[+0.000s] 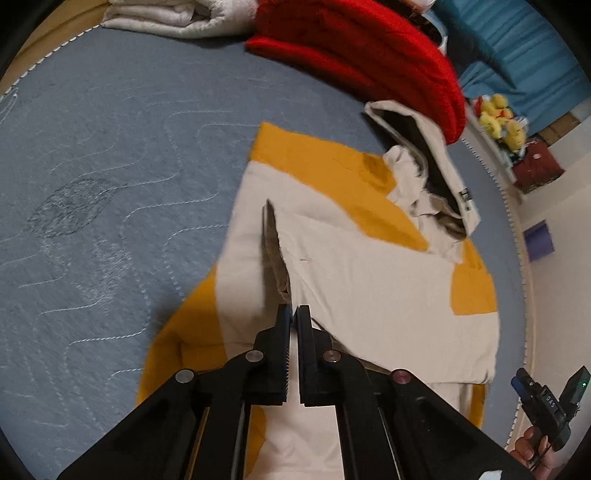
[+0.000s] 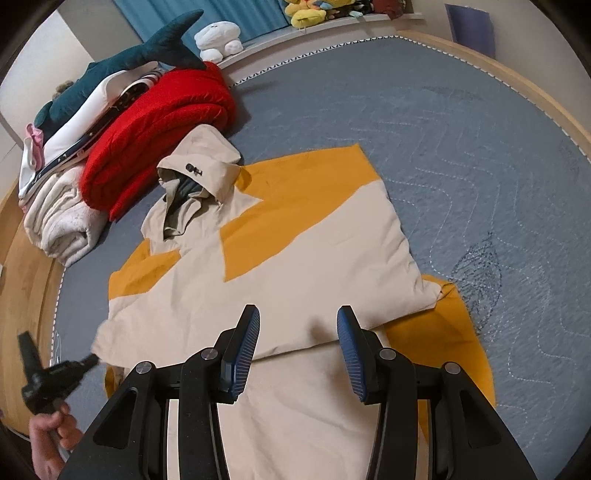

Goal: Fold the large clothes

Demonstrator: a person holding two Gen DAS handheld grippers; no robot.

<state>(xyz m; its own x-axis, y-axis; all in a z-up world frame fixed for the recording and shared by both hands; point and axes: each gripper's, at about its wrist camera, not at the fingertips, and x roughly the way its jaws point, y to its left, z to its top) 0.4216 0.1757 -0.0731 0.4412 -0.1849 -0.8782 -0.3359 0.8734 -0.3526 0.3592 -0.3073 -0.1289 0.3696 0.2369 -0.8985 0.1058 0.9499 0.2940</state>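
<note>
A beige and yellow hooded jacket lies partly folded on the grey-blue quilted bed cover. My left gripper is shut on a raised edge of the jacket's beige fabric, lifting it into a ridge. In the right wrist view the jacket lies spread with its hood at the far left. My right gripper is open and empty, hovering just above the jacket's lower beige part. The left gripper shows at the jacket's left corner, pinching it.
A folded red blanket and a rolled white blanket lie beside the hood. A shark plush rests on a stack of clothes. Stuffed toys sit on a shelf by blue curtains. The bed's wooden frame runs around the cover.
</note>
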